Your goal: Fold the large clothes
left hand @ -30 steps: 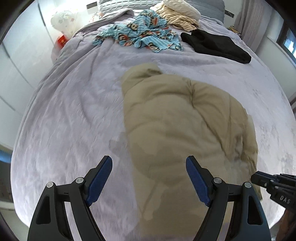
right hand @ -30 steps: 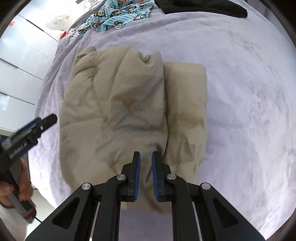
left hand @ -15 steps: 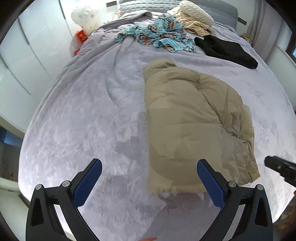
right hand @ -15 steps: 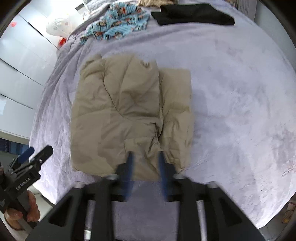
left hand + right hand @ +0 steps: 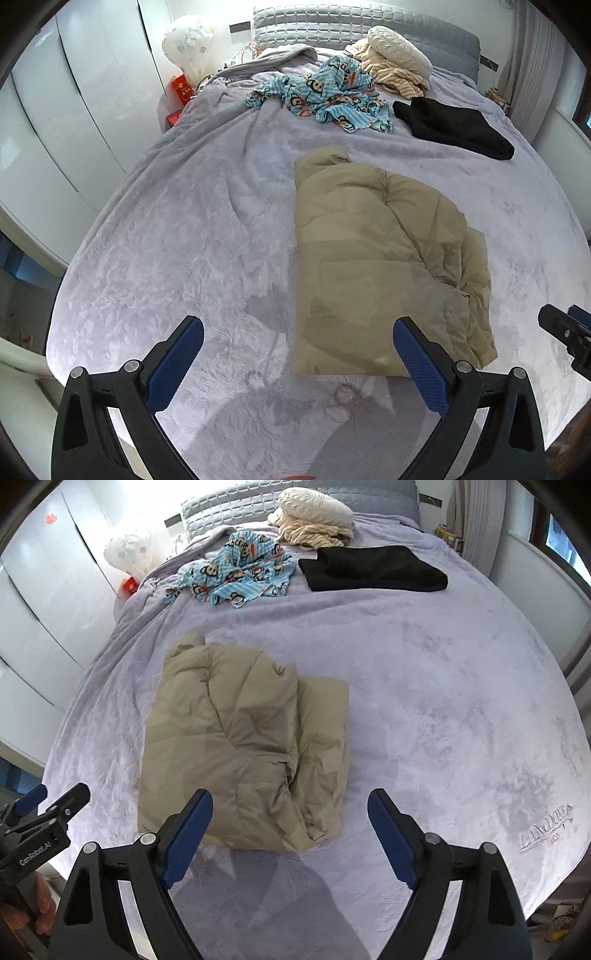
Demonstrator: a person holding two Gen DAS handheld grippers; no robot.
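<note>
A tan puffy jacket [image 5: 376, 254] [image 5: 243, 746] lies folded into a rough rectangle on the lilac bed cover [image 5: 184, 240] [image 5: 443, 686]. My left gripper [image 5: 295, 332] hangs open above the jacket's near left corner, nothing between its blue pads. My right gripper [image 5: 290, 805] is above the jacket's near right corner; its jaws are opening and hold nothing. The right gripper's tip [image 5: 565, 332] shows at the left view's right edge, and the left gripper's side [image 5: 44, 819] shows at the right view's left edge.
Farther up the bed lie a blue monkey-print garment [image 5: 325, 96] [image 5: 236, 572], a folded black garment [image 5: 454, 127] [image 5: 373, 574] and a cream knitted pile [image 5: 395, 70] [image 5: 314, 513]. White wardrobe doors [image 5: 74, 92] line the left. A curtain and window [image 5: 480, 524] stand at right.
Both grippers have risen and drawn back from the jacket. The right gripper, shut a second ago at the jacket's near edge, has opened wide. The left jaws have widened a little.
</note>
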